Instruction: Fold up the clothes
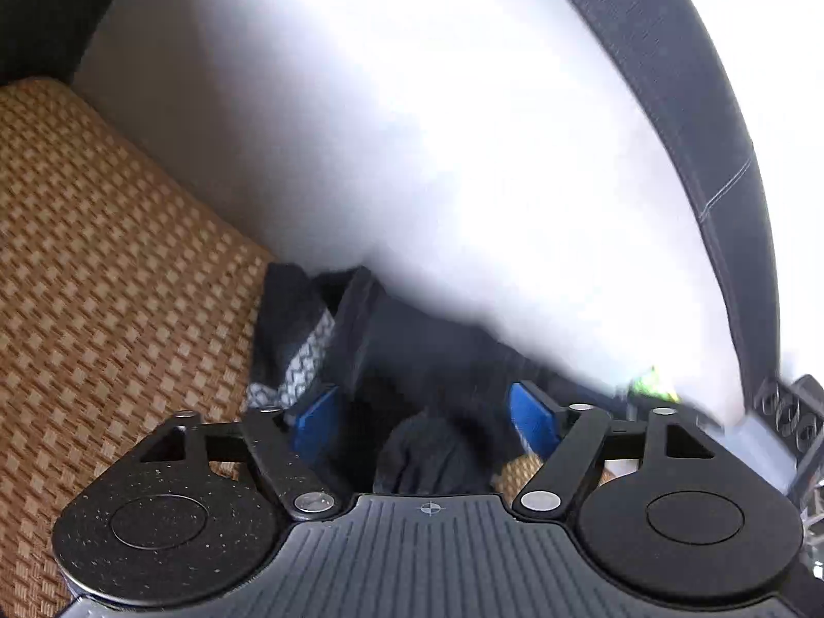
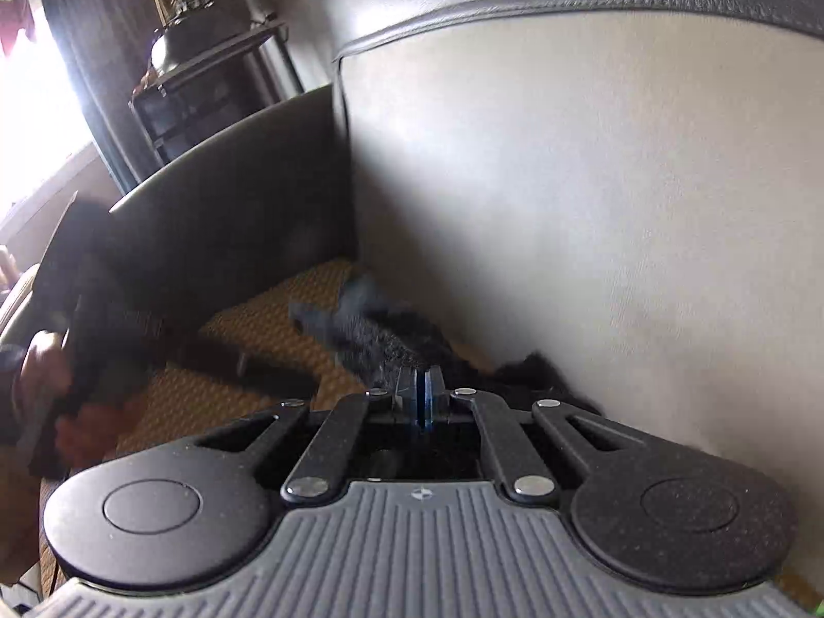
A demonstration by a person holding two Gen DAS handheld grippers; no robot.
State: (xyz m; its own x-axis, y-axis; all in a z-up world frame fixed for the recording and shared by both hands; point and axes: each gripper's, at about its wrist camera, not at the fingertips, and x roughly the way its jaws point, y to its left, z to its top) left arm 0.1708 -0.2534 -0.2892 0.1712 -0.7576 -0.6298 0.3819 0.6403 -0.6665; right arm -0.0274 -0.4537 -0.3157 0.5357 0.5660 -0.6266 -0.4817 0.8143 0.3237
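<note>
Left gripper (image 1: 425,412): blue pads spread wide, nothing pinched; dark crumpled garment (image 1: 432,456) lies between and below them, untouched.

Right gripper (image 2: 423,396): jaws clenched; whether dark fuzzy cloth (image 2: 381,340) is caught between them cannot be told.

Both cloths rest on the woven tan seat mat (image 1: 103,257), near the pale sofa backrest (image 2: 592,206).

Advice: pinch an edge only, lift evenly.

Count: two grippers, one mat; garments one or two, unclear.
</note>
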